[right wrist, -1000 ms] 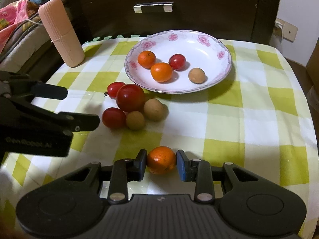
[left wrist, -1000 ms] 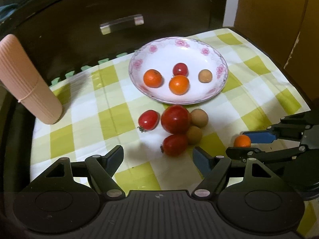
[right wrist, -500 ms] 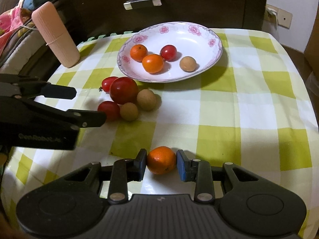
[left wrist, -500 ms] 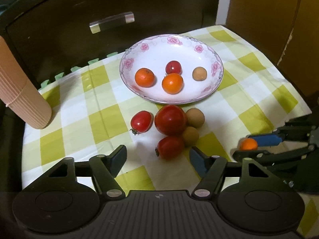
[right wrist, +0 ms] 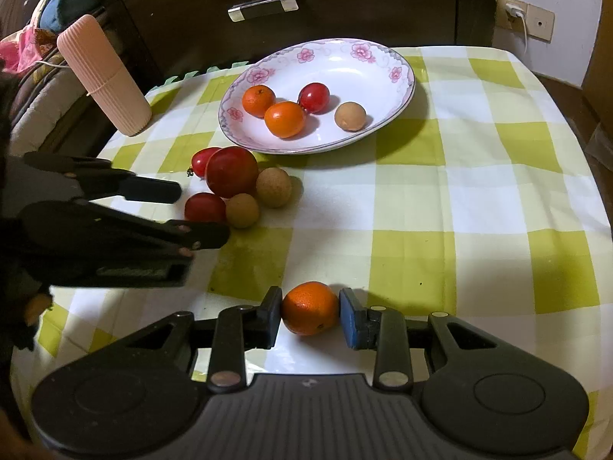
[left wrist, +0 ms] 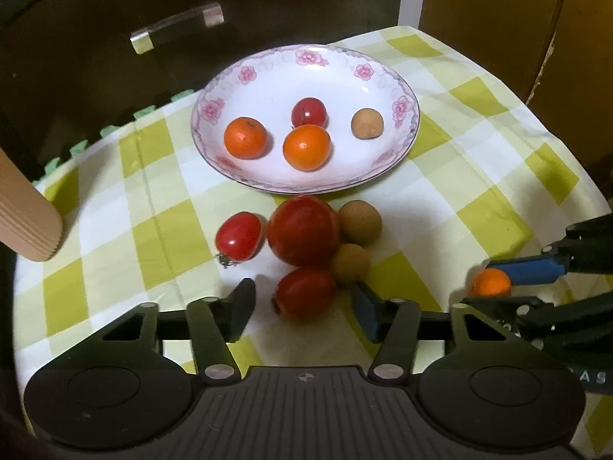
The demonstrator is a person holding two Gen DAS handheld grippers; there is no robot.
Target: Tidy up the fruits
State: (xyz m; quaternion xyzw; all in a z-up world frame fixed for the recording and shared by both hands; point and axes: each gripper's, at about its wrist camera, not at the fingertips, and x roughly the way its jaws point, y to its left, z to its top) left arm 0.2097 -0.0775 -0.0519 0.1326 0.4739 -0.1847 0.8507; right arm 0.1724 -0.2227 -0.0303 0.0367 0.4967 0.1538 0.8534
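Observation:
A white floral plate (left wrist: 406, 130) (right wrist: 402, 92) holds two oranges, a small red tomato and a brown longan. In front of it lie a big tomato (left wrist: 302, 230) (right wrist: 231, 171), two small tomatoes and two longans. My left gripper (left wrist: 302, 303) is open, its jaws on either side of the nearest small tomato (left wrist: 305, 293), not touching it. My right gripper (right wrist: 310, 310) is shut on an orange (right wrist: 311, 308) just above the cloth; it also shows in the left wrist view (left wrist: 491, 283).
A ribbed pink cylinder (right wrist: 103, 76) stands at the table's left edge. A dark cabinet with a metal handle (right wrist: 263, 7) is behind the table. The checked cloth (right wrist: 459, 199) drops off at the right and front edges.
My left gripper has moved forward until its open jaws flank the nearest small tomato. My right gripper has kept the orange and lifted slightly.

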